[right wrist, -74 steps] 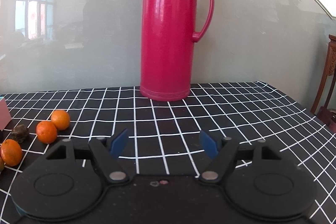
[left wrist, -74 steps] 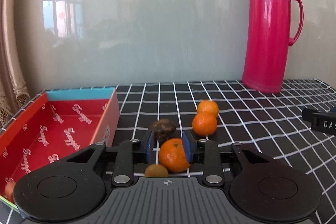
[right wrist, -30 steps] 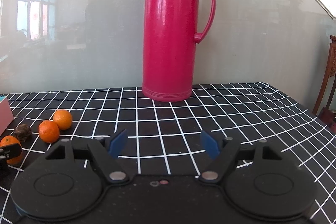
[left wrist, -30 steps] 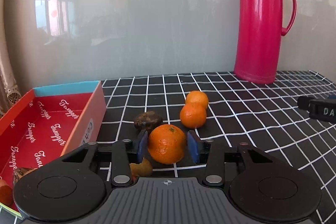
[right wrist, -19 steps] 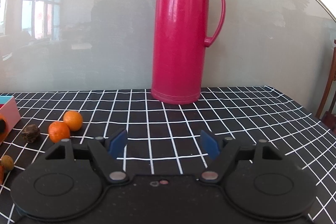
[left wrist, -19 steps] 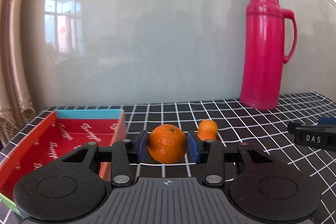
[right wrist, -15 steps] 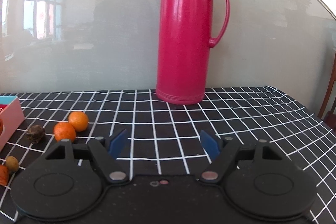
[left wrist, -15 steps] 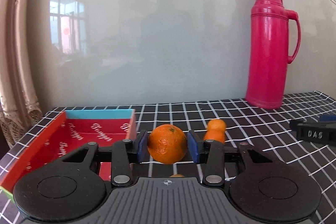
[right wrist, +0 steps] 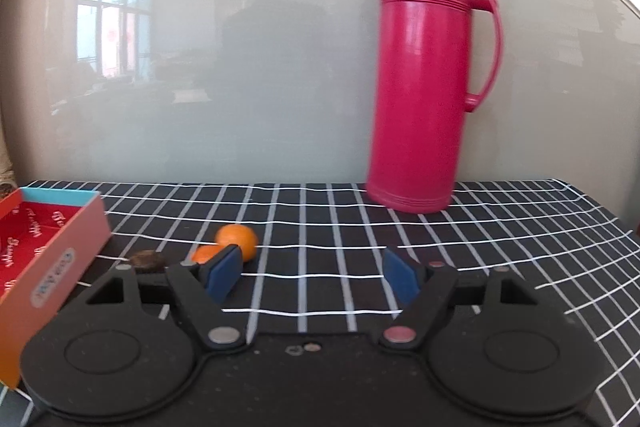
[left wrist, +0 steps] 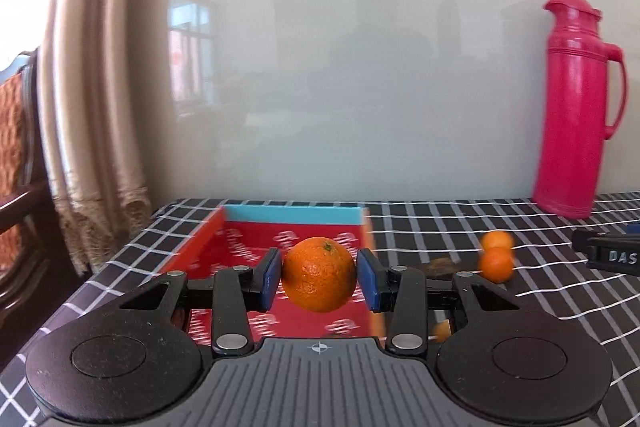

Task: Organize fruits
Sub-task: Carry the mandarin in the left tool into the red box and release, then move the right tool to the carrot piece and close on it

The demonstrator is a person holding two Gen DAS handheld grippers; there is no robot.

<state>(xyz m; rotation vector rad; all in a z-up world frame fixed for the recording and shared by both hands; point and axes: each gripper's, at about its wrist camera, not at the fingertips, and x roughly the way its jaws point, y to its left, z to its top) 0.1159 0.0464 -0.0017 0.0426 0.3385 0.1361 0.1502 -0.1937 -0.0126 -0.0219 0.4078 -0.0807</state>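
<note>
My left gripper is shut on an orange and holds it in the air over the near end of the red box, which has a blue far wall. Two small oranges and a dark brown fruit lie on the checked cloth to the right of the box. A small orange-brown fruit peeks out beside the left gripper's right finger. My right gripper is open with nothing between its blue pads. The two oranges and the dark fruit lie just ahead of its left finger, with the red box at far left.
A tall pink thermos stands at the back right against a glossy grey wall; it also shows in the left view as the thermos. A curtain and a wooden chair are beyond the table's left edge. The black checked cloth covers the table.
My left gripper has lifted the orange off the cloth and carried it left, over the red box. My right gripper has shifted left toward the two small oranges and stayed open.
</note>
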